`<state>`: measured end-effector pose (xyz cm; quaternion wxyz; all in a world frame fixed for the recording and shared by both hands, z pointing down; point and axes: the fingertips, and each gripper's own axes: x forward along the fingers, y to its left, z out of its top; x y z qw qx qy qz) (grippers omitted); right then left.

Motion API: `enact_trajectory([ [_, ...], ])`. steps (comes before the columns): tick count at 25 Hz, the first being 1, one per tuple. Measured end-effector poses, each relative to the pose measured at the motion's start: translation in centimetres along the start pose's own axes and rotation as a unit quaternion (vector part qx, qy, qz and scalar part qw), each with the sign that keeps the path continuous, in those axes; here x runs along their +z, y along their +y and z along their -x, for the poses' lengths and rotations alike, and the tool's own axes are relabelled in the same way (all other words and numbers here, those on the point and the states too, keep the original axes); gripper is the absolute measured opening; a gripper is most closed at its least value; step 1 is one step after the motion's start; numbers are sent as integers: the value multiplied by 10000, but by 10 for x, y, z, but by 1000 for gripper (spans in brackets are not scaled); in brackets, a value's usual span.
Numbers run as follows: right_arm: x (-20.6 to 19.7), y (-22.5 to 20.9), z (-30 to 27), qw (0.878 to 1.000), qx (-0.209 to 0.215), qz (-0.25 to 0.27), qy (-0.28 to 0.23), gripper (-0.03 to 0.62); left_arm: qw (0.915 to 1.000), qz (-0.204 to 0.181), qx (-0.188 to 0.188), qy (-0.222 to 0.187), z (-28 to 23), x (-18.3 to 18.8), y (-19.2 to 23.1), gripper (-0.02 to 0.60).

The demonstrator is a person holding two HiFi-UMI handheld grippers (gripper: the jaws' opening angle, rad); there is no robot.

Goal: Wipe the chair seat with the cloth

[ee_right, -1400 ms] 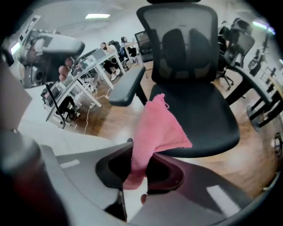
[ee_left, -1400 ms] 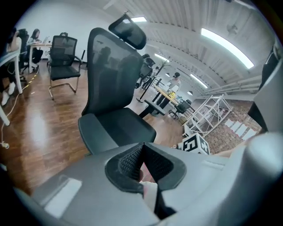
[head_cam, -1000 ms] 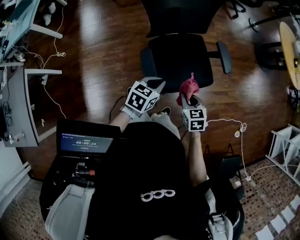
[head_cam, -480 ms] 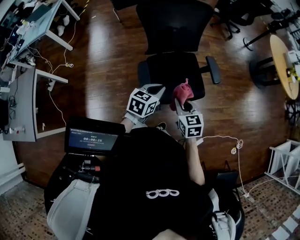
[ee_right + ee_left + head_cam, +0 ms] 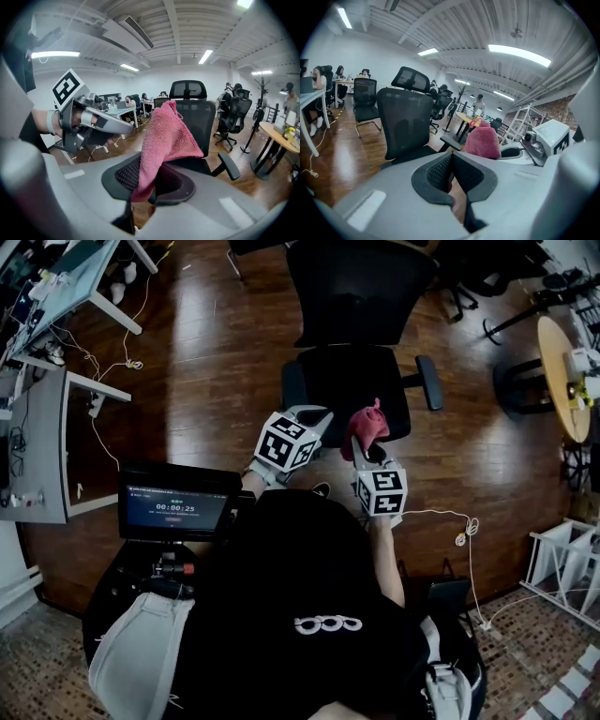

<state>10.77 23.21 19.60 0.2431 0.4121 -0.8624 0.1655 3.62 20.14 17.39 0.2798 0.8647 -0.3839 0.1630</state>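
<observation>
Head view: chair seat lies just beyond both grippers, further from person. Right gripper at its near right edge, pink cloth bunched above jaws. Left gripper alongside, at near left edge.

Left gripper view: jaws pressed together, nothing between; cloth off to right.

Right gripper view: jaws clamped on cloth, standing upright; chair seat ahead and below. Likely next: forward, down.

Cloth: pink, fuzzy terry. Chair backrest: black mesh. Floor: glossy dark wood planks.
</observation>
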Motion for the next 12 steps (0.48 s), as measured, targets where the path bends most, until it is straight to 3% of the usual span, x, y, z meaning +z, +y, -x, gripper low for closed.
enact_trajectory([
  [6,24,32,-3,9999,-91,88,96,66,9999,15,-89,-82,35,14,19,-6],
  [12,30,34,-4,9998,-138,118,115,66,9999,13,-87,-116,43,19,25,-6],
])
